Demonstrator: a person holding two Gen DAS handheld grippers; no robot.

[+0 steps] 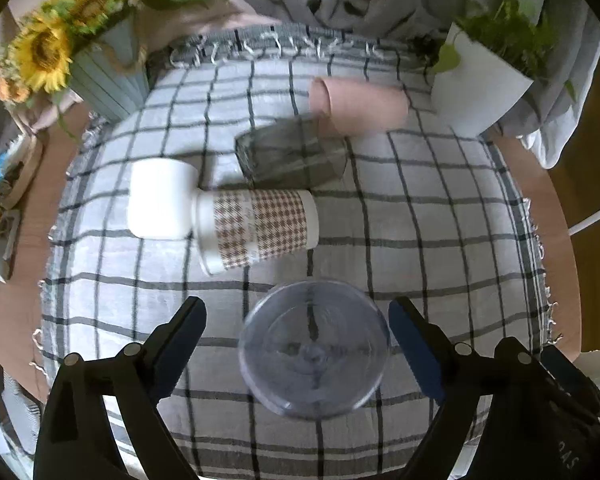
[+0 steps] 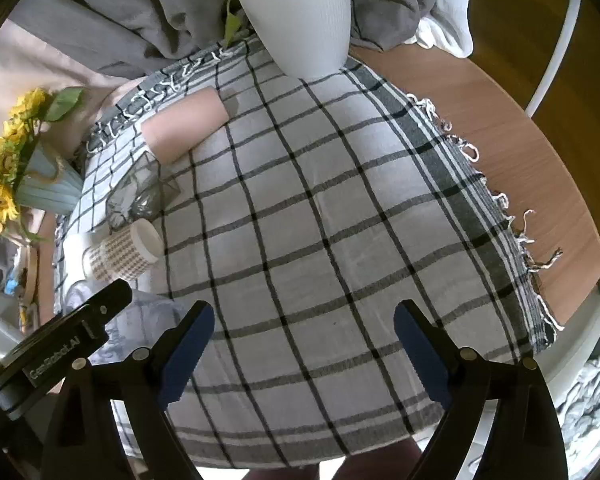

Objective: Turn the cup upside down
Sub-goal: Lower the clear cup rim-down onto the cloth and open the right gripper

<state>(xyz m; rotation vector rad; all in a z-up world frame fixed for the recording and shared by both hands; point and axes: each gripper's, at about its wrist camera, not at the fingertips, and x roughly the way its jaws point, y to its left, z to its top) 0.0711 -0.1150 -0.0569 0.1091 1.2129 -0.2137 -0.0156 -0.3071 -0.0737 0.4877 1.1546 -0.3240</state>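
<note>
Left gripper (image 1: 298, 314): jaws wide apart, straddling a clear plastic cup (image 1: 314, 350) standing on the checked cloth (image 1: 440, 220), seen from above; neither finger touches it. Best approach, I judge: centre, close gently on the thin wall, lift clear, then rotate. Right gripper (image 2: 304, 320): jaws apart, empty, over bare cloth. Houndstooth paper cup (image 1: 260, 230) lies beyond, on its side.

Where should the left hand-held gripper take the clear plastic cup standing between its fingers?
Probably on the side wall. The clear cup stands on the checked cloth with its round end facing the camera, centred between the open fingers of the left hand-held gripper. Descend straight from above, one finger each side, and close across the round wall, leaving wrist roll free for the flip.
</note>
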